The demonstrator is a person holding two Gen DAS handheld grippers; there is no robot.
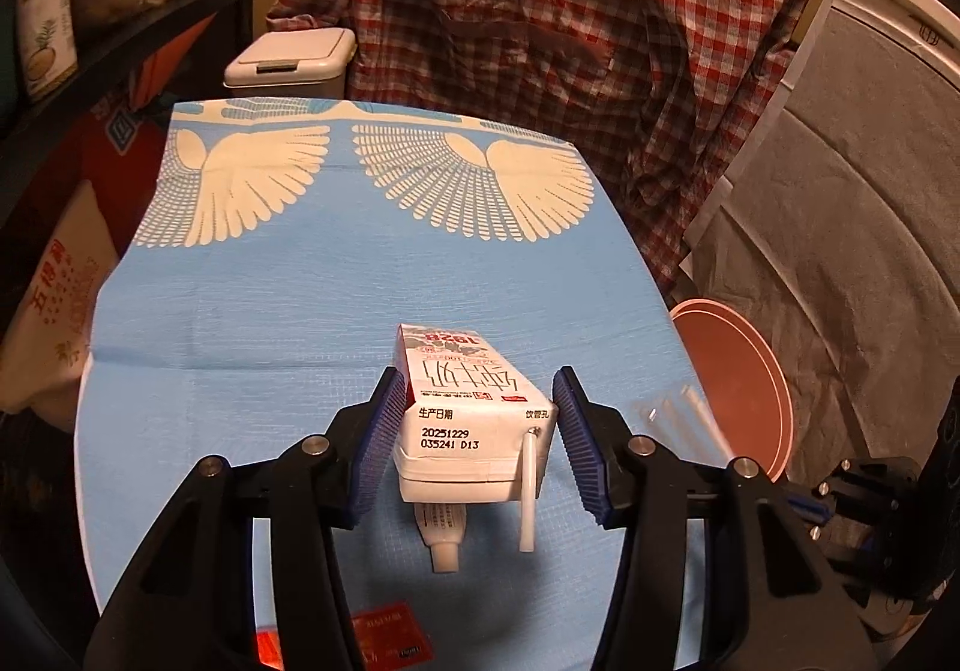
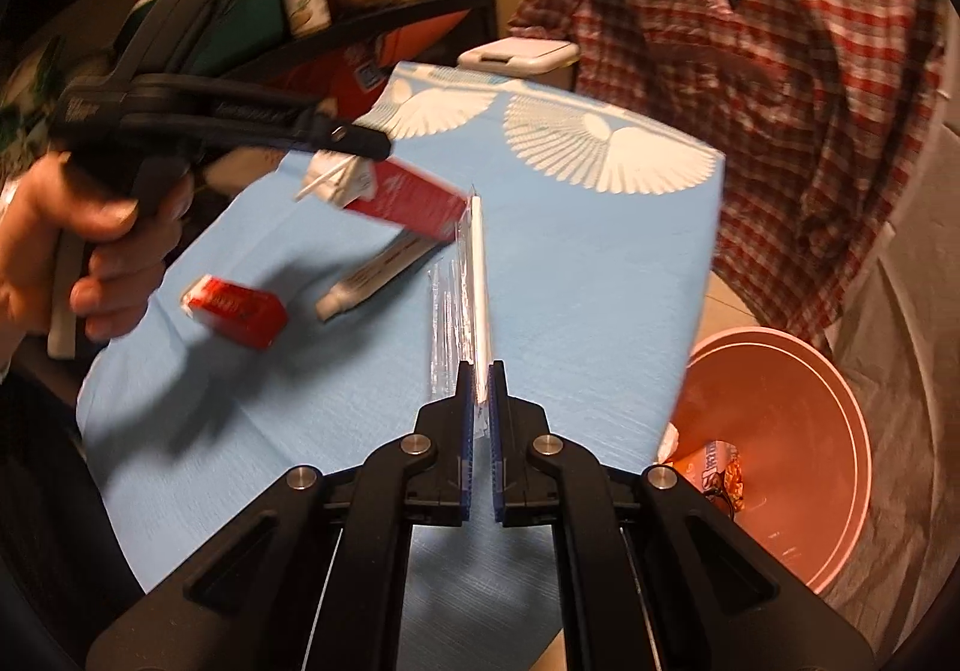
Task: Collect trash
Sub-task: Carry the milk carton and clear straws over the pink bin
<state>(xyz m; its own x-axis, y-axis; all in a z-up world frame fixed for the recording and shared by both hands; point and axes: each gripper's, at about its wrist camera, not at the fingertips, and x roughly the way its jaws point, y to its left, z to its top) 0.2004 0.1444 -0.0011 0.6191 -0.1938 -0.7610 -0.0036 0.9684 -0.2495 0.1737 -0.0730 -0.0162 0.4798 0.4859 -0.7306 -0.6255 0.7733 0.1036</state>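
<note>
Blue table [image 1: 312,299] bare at far end, pink bin [image 2: 798,431] open beside its edge, plaid shirt [image 1: 570,41] behind

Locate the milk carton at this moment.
The milk carton is between the left gripper's fingers, raised over the blue table; a tube lies on the table beneath it.

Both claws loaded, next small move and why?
Probably swing the right claw, shut on the wrapped straw, over the pink bin beside the table and release; the left claw holds the milk carton lifted, which can follow.
</note>
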